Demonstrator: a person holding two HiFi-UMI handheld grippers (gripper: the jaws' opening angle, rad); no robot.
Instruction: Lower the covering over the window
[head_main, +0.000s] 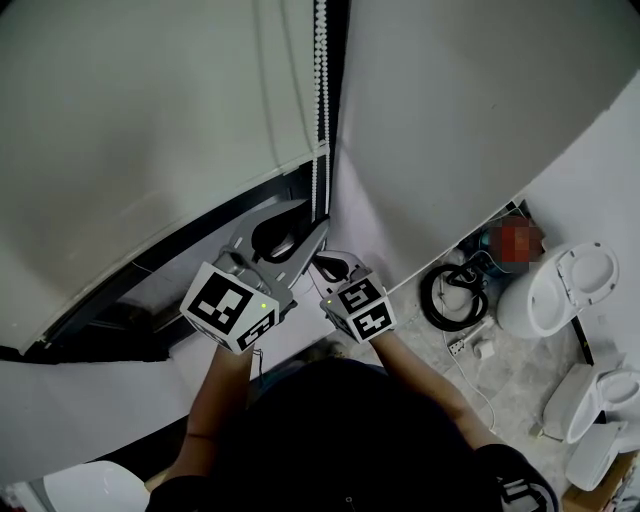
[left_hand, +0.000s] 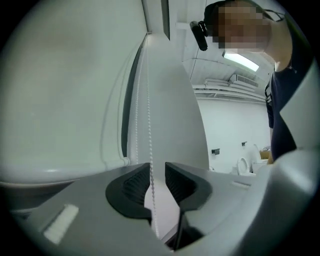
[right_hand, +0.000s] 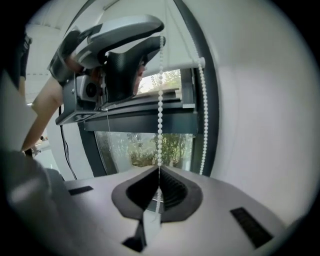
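Note:
A white roller blind covers most of the window, and its bottom rail hangs above the bare glass. The white bead chain drops down the blind's right edge. My left gripper is the higher one. Its jaws stand apart with one strand of the chain running between them, close to the left pad and not pinched. Just below, my right gripper is shut on the same strand. The chain's other strand hangs free to the right. In the right gripper view the left gripper shows overhead.
A dark window frame runs below the blind. A white wall stands right of the chain. On the floor at the right lie white toilets, a coil of black cable and a white power strip.

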